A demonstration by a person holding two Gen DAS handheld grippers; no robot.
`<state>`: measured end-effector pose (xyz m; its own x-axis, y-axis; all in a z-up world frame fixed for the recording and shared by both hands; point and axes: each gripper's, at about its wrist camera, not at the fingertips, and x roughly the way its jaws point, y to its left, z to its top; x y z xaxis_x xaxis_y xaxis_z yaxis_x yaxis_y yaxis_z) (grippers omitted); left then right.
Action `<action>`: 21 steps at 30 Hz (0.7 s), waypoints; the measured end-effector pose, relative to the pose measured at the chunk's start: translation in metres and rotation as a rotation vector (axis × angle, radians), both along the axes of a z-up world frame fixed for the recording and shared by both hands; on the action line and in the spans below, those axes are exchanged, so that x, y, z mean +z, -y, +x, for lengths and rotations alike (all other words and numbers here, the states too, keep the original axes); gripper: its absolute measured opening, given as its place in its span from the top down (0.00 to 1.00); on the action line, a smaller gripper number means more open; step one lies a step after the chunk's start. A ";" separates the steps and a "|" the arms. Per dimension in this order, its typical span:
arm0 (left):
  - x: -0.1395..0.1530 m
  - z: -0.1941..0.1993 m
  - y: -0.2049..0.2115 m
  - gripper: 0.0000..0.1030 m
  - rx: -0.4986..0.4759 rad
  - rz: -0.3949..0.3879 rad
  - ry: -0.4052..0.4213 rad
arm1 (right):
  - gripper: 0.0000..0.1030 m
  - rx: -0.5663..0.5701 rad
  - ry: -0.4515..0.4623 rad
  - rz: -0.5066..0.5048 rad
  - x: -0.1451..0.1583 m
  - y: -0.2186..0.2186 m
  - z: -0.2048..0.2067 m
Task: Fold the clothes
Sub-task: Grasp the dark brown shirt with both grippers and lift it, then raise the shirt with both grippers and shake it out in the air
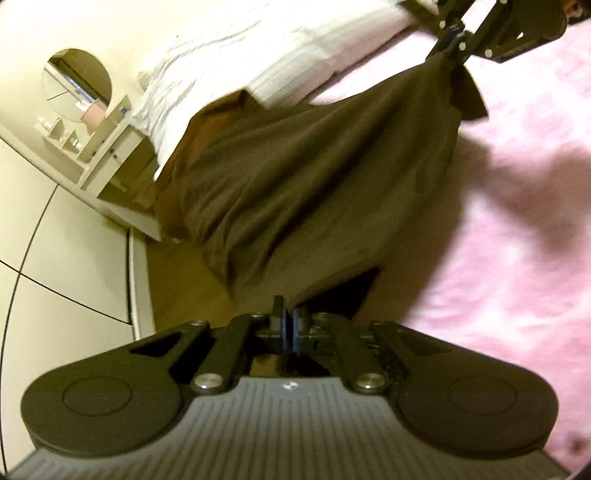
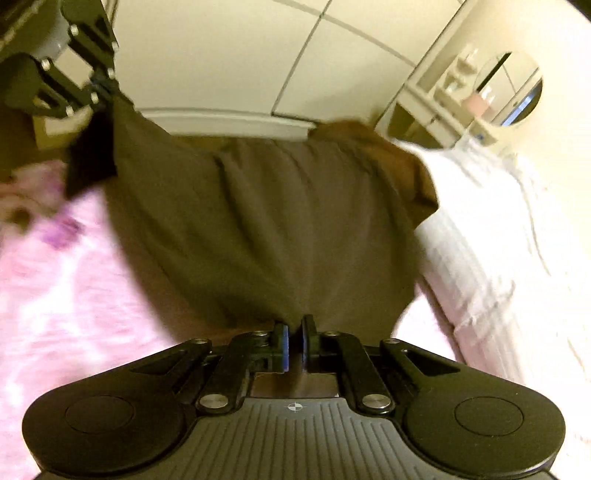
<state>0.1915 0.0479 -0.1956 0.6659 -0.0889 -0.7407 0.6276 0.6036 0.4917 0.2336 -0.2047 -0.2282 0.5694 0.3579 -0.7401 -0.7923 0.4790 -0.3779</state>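
A dark olive-brown garment [image 1: 317, 177] hangs stretched between my two grippers above a pink bedspread [image 1: 517, 280]. My left gripper [image 1: 290, 317] is shut on one corner of the garment. My right gripper [image 1: 456, 35] shows at the top right of the left wrist view, shut on the other corner. In the right wrist view the garment [image 2: 266, 229] spreads ahead of my right gripper [image 2: 294, 332], which pinches its near edge. My left gripper [image 2: 101, 86] shows at the top left there, gripping the far corner.
A white pillow [image 1: 240, 62] lies at the head of the bed, also in the right wrist view [image 2: 491, 236]. A cream vanity shelf with a round mirror [image 1: 75, 83] stands beside the bed. White wardrobe panels [image 2: 258, 55] stand beyond the bed.
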 end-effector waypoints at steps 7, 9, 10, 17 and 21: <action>0.047 -0.120 0.042 0.98 -0.101 -0.068 -0.114 | 0.96 -0.014 -0.107 -0.001 0.042 0.067 -0.104; 0.056 -0.149 0.058 0.98 -0.122 -0.086 -0.157 | 0.96 -0.071 -0.129 -0.009 0.048 0.099 -0.135; 0.060 -0.165 0.067 0.99 -0.133 -0.095 -0.176 | 0.96 -0.100 -0.141 -0.013 0.051 0.115 -0.151; 0.083 -0.257 0.151 0.99 -0.262 -0.202 -0.285 | 0.96 -0.300 -0.219 -0.040 0.073 0.228 -0.261; 0.078 -0.294 0.194 0.99 -0.316 -0.212 -0.317 | 0.96 -0.405 -0.254 -0.050 0.082 0.285 -0.314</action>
<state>-0.1024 -0.1465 -0.1173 0.3268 -0.4203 -0.8465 0.8948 0.4259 0.1340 -0.0807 -0.4895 -0.1461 0.4544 0.1049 -0.8846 -0.6160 0.7544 -0.2269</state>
